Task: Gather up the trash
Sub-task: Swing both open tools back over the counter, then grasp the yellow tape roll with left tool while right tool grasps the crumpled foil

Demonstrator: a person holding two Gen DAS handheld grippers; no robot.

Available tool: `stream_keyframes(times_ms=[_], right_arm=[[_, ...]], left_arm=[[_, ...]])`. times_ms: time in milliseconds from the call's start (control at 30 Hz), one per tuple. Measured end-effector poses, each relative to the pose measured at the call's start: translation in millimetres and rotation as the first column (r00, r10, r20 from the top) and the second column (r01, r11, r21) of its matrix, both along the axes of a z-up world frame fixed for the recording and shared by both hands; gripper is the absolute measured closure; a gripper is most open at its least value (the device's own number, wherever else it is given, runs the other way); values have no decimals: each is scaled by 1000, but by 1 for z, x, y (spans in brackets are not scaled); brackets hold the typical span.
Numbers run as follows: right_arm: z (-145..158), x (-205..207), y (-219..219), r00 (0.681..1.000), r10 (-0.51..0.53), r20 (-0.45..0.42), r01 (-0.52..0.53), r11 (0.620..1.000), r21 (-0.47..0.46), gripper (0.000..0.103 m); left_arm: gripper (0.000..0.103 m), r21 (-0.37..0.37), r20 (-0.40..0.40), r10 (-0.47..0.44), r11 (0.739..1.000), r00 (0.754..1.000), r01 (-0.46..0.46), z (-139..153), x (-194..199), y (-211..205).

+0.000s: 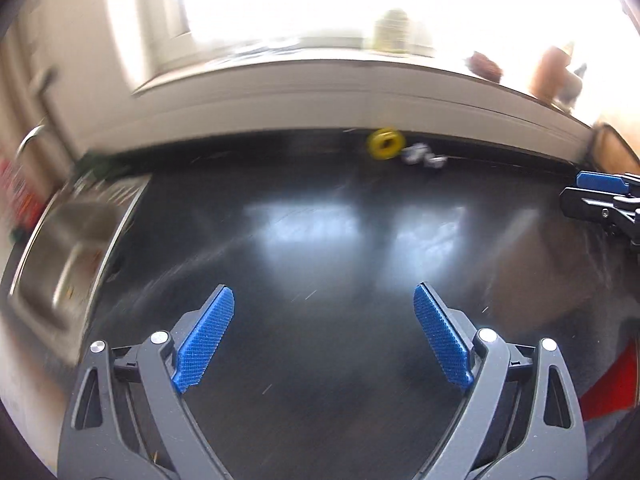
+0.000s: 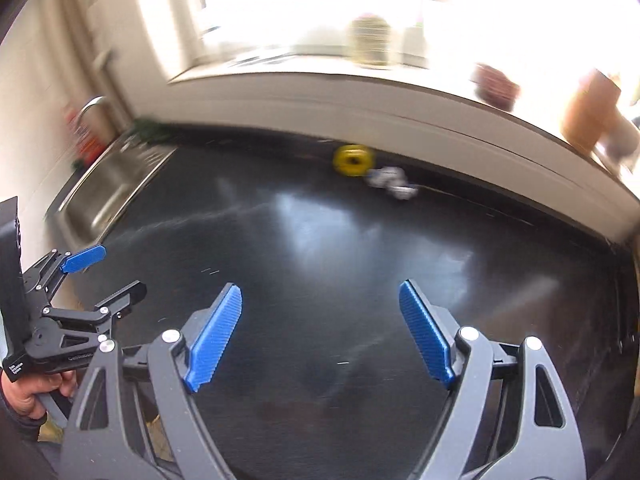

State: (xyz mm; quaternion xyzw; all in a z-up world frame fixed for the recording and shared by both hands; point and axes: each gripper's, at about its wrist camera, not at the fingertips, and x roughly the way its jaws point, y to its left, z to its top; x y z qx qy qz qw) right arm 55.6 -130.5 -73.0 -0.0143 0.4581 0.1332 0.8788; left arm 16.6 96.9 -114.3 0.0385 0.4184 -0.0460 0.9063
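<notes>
Both tools point down at a dark, shiny bench (image 1: 320,320), and both are far from the trash. The trash lies at the back of the bench, right under the white ledge (image 1: 360,96) below the window.

There are two bits of trash. One is a yellow ring (image 1: 385,144), maybe a roll of tape, though it is too blurry to be sure. Just beside it, on its right, is a small crumpled white scrap (image 1: 424,156), which looks like balled-up paper or foil. The two sit very close, maybe touching. The scrap looks a little longer from side to side, along the ledge.

The left tool (image 1: 324,334) has its blue pads spread wide, with nothing between them. From this tool the ring lies straight ahead and a bit to the right.

The right tool (image 2: 321,334) is also spread wide and holds nothing. From this tool the ring (image 2: 353,160) and the scrap (image 2: 394,182) lie ahead, also a little to the right. I cannot tell which tool is closer to the trash.

A metal sink (image 2: 104,196) sits well to the left of the ring. The rest of the bench between the tools and the trash looks bare, so I think a tool can reach straight forward to the ledge.

Both pictures are blurry.
</notes>
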Motion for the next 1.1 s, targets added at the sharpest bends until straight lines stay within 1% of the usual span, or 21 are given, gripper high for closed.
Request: stream_keyframes(times_ms=[67,133,267,367,533,633,733,867,933,967,1000,1067,1100], right_arm=[[-4,10,-25,1000,-31,2,31,999,11,24],[-7,23,-36,999,-43,2,43,999,19,24],[-18,55,-41,999,-41,-4,42,999,25,25],[-31,85,-44,1000,-23,-16,23,1000,21,28],[-66,146,-39,999,-6,-43,7,1000,18,35],[-95,182,-33,997,10,-72,-10,1000,1,39],[-121,209,-27,995,23,-95,-25,1000,-19,42],[-151,237,-20,991,44,-126,-49,998,-36,46],[-161,245,-17,989,54,-134,-59,998,-38,46],[-165,248,-15,989,55,-135,-62,997,-49,47],[-168,250,-14,990,55,-132,-63,996,-56,51],[-174,254,-12,990,55,-130,-64,996,-69,55],[-176,257,-12,990,53,-131,-63,995,-71,58]], left_arm=[[14,13,5,-43,999,999,43,0,18,-21],[14,14,10,-75,997,997,75,-1,37,-35],[14,15,1,-106,994,994,106,-7,85,-53],[14,25,2,-132,991,991,132,-17,125,-61],[14,40,-13,-173,984,985,173,-44,196,-76],[15,58,-19,-199,978,980,200,-66,239,-87],[17,59,-19,-223,973,975,224,-81,265,-93],[26,60,-42,-265,962,963,267,-107,292,-98],[27,57,-44,-284,956,958,286,-116,298,-99],[32,62,-47,-291,954,956,294,-121,301,-100],[38,66,-51,-291,954,955,294,-126,304,-100],[43,39,-51,-286,957,957,288,-130,310,-100],[44,28,-44,-284,958,958,285,-131,311,-100]])
